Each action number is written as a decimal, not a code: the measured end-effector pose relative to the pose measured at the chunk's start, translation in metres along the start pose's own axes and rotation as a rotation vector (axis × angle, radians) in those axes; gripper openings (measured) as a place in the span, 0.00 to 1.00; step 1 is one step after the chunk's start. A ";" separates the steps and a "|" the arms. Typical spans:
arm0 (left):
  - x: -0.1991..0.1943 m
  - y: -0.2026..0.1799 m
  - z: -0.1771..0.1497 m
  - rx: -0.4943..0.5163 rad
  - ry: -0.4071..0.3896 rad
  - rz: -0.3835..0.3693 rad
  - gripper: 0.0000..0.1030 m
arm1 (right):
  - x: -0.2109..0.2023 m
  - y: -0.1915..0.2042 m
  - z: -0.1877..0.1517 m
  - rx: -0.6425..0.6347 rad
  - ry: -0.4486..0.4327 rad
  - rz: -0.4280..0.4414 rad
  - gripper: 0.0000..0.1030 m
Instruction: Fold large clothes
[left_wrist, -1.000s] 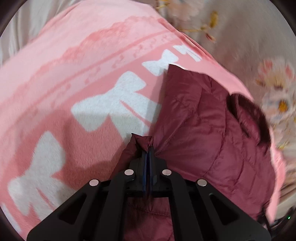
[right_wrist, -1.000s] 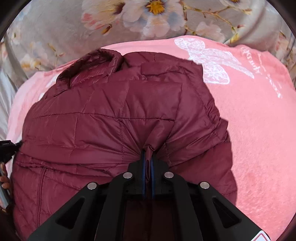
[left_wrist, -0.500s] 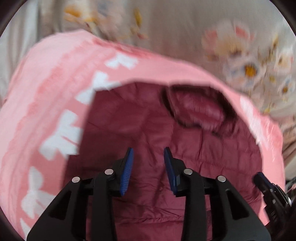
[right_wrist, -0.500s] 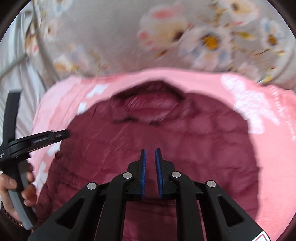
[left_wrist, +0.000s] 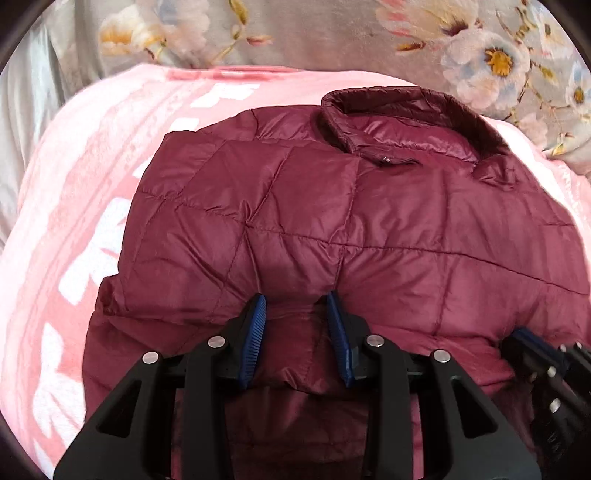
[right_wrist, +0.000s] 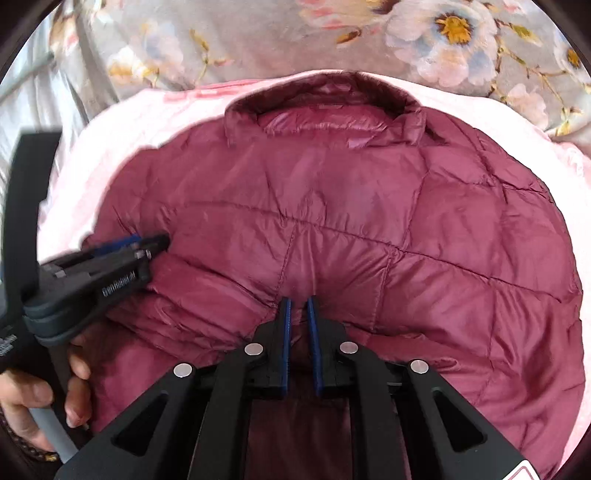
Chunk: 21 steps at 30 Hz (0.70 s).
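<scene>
A maroon quilted jacket (left_wrist: 332, 206) (right_wrist: 351, 206) lies folded on a pink blanket (left_wrist: 92, 184) (right_wrist: 110, 140), its collar (left_wrist: 399, 107) (right_wrist: 325, 99) at the far side. My left gripper (left_wrist: 295, 297) hovers over the jacket's near folded edge, jaws apart and no cloth pinched between them. In the right wrist view the left gripper (right_wrist: 159, 242) reaches in from the left, held by a hand (right_wrist: 33, 398). My right gripper (right_wrist: 298, 301) stands over the same near edge with a narrow gap between its pads and nothing in it. Its tip (left_wrist: 524, 336) shows at the lower right of the left wrist view.
The pink blanket carries white bow prints (left_wrist: 74, 280) along its left side. It rests on a grey floral sheet (left_wrist: 295, 33) (right_wrist: 258, 33) that spreads beyond the collar. Bare blanket lies left and right of the jacket.
Both grippers were shut on the jacket's fabric a second ago and have let go. The folded part now lies flat, and both views have swung to face the collar.
</scene>
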<state>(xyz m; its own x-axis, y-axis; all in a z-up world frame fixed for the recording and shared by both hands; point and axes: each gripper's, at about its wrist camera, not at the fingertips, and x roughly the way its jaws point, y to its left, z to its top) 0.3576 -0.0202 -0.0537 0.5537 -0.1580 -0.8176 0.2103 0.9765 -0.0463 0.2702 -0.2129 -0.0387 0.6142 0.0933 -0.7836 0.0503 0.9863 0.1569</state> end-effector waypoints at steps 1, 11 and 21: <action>-0.005 0.003 0.003 -0.013 0.008 -0.030 0.32 | -0.009 -0.006 0.005 0.019 -0.024 0.003 0.11; 0.027 -0.004 0.049 -0.109 0.070 -0.094 0.45 | 0.018 -0.070 0.040 0.175 0.003 -0.095 0.10; 0.036 -0.019 0.028 -0.008 -0.058 -0.022 0.46 | 0.027 -0.081 0.022 0.190 -0.057 -0.050 0.07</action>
<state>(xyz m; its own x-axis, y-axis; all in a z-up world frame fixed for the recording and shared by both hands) 0.3961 -0.0482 -0.0668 0.5944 -0.1878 -0.7819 0.2165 0.9738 -0.0693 0.3002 -0.2933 -0.0595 0.6506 0.0315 -0.7588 0.2260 0.9458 0.2331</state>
